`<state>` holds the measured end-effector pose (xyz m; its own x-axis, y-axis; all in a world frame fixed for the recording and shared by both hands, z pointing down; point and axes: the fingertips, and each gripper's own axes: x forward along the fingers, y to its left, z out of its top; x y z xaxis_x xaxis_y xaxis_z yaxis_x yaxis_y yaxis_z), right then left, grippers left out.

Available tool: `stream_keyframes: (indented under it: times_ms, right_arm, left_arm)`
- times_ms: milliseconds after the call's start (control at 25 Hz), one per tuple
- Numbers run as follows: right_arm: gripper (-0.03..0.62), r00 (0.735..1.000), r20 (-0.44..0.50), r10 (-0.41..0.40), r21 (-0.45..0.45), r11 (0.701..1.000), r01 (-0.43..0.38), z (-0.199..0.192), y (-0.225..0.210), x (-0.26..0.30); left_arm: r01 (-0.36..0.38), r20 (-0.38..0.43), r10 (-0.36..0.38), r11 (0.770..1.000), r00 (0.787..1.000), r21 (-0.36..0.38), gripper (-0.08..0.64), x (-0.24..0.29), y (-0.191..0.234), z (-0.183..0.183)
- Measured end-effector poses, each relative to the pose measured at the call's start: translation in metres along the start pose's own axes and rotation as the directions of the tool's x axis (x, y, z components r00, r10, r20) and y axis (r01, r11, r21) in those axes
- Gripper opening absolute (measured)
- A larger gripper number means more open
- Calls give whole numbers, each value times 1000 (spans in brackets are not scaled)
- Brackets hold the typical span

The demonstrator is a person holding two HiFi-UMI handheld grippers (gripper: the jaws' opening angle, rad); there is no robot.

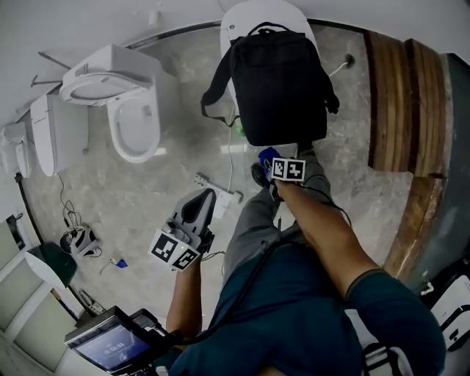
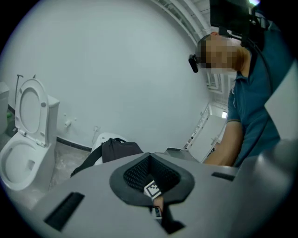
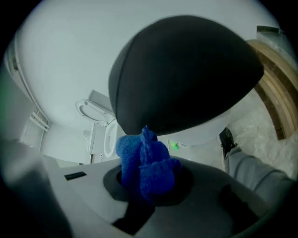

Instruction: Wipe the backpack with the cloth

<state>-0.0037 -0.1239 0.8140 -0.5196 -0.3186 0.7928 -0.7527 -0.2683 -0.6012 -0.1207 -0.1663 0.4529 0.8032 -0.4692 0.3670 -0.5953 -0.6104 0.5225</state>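
A black backpack (image 1: pixel 275 81) lies on the closed lid of a white toilet (image 1: pixel 246 18) at the top middle of the head view. My right gripper (image 1: pixel 267 158) is shut on a bunched blue cloth (image 1: pixel 264 155) at the backpack's near bottom edge. In the right gripper view the cloth (image 3: pixel 146 162) sticks up from the gripper (image 3: pixel 149 182), right under the backpack's dark bulk (image 3: pixel 186 69). My left gripper (image 1: pixel 200 203) hangs back over the floor, shut and empty, apart from the backpack (image 2: pixel 118 151), which shows beyond its jaws (image 2: pixel 151 175).
A second toilet (image 1: pixel 132 117) with its seat up stands at the left. Wooden boards (image 1: pixel 404 103) lean at the right. A power strip with a cable (image 1: pixel 220 191) lies on the marble floor. My leg and shoe (image 1: pixel 257 175) stand just below the backpack.
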Motion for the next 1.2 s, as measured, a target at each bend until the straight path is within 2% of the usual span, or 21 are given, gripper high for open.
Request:
stream_keyframes:
  times_ms: [80, 160, 320, 400, 520, 600, 680, 760, 840, 880, 920, 1000, 1120, 1160, 1200]
  right_arm:
    - [40, 999, -28, -15, 40, 999, 16, -5, 5, 36]
    - [40, 1000, -17, -13, 71, 997, 14, 2, 19, 66]
    - [40, 999, 7, -40, 118, 992, 39, 14, 17, 82]
    - [40, 998, 4, -69, 119, 991, 68, 10, -3, 72]
    - [40, 990, 29, -135, 183, 975, 128, 17, -59, 42]
    - [40, 987, 47, -156, 183, 972, 145, 29, -98, 17]
    - [40, 984, 65, -168, 240, 959, 148, 40, -130, -5]
    - [40, 984, 53, -170, 323, 935, 145, 46, -147, -17]
    - [40, 982, 35, -187, 333, 928, 165, 49, -152, -22]
    - [40, 978, 48, -205, 364, 915, 174, 50, -156, -27]
    - [40, 970, 73, -230, 421, 889, 179, 52, -163, -35]
    - [40, 949, 120, -291, 544, 819, 182, 56, -185, -56]
    - [38, 911, 179, -372, 665, 728, 167, 72, -221, -88]
    - [38, 896, 228, -381, 680, 721, 134, 85, -230, -97]
    - [40, 884, 290, -368, 663, 743, 91, 105, -234, -103]
  left_arm:
    - [-20, -22, 19, 999, 1000, -39, 3, 12, 10, -15]
    - [-36, -42, 33, 997, 999, -72, 3, 23, 18, -26]
    - [-43, -70, 35, 993, 997, -106, 3, 43, 28, -33]
    - [-35, -72, 27, 993, 997, -110, 3, 52, 31, -27]
    - [-19, -64, 12, 994, 998, -112, 3, 68, 34, -13]
    - [-3, -64, -4, 994, 998, -108, 3, 79, 33, -5]
    - [5, -65, -12, 994, 998, -109, 3, 86, 33, -3]
    - [3, -67, -11, 993, 998, -118, 3, 91, 36, -3]
    - [-2, -70, -7, 992, 998, -130, 3, 95, 40, -3]
    - [-4, -71, -5, 991, 997, -135, 3, 97, 41, -3]
    - [-4, -70, -5, 990, 998, -139, 3, 99, 41, -2]
    - [-2, -65, -8, 990, 998, -143, 3, 106, 40, 2]
    - [-2, -47, -5, 990, 999, -143, 3, 115, 40, 11]
    - [-5, -41, -1, 989, 999, -144, 3, 118, 41, 13]
    - [-10, -35, 5, 989, 999, -147, 3, 120, 42, 15]
